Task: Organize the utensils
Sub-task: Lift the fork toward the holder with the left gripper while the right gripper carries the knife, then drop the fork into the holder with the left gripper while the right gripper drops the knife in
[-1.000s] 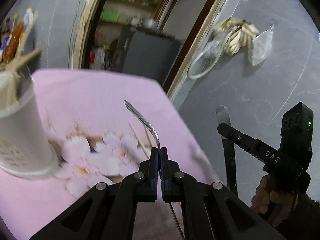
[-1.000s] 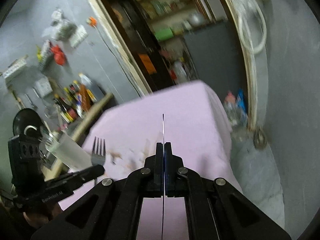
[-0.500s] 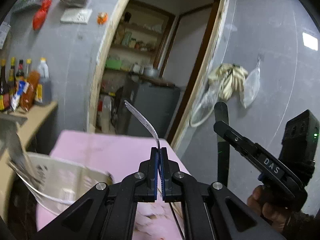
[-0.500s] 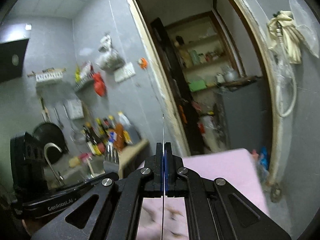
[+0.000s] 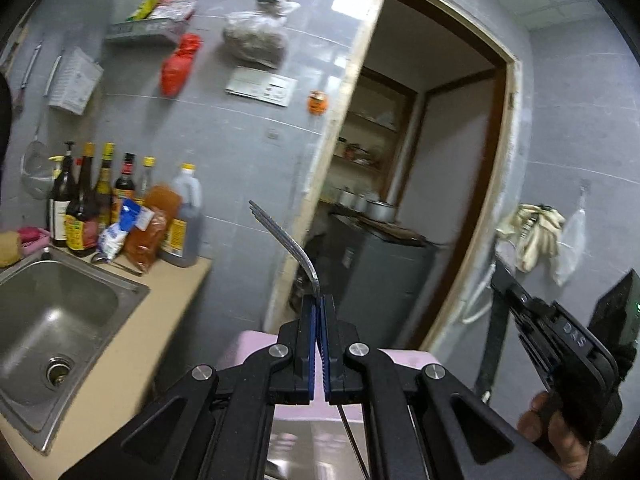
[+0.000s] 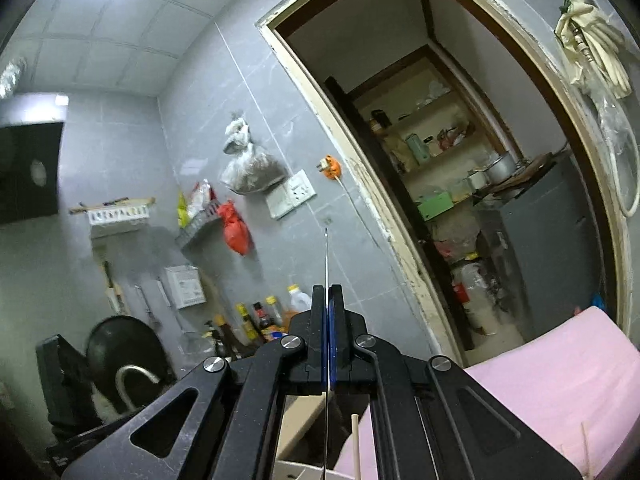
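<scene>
My left gripper (image 5: pixel 319 312) is shut on a metal fork (image 5: pixel 280 232), tines pointing up toward the wall. My right gripper (image 6: pixel 328 304) is shut on a table knife (image 6: pixel 327 256), seen edge-on as a thin line pointing up. The right gripper also shows in the left wrist view (image 5: pixel 548 344), with the knife's dark handle (image 5: pixel 494 328) hanging below it. Both are raised high above the pink table (image 6: pixel 560 392). A white holder's rim (image 6: pixel 296 470) and a chopstick (image 6: pixel 355 448) show at the bottom of the right wrist view.
A steel sink (image 5: pixel 52 320) and a counter with several bottles (image 5: pixel 120 216) stand at the left. A doorway (image 5: pixel 420 200) opens ahead onto shelves and a grey cabinet. Bags hang on the tiled wall. A black wok (image 6: pixel 124 344) is at the lower left.
Both grippers have tilted and risen steeply: the views swung from the pink table up to the wall and doorway. The fork and knife stay clamped. The white holder has dropped out of the left view.
</scene>
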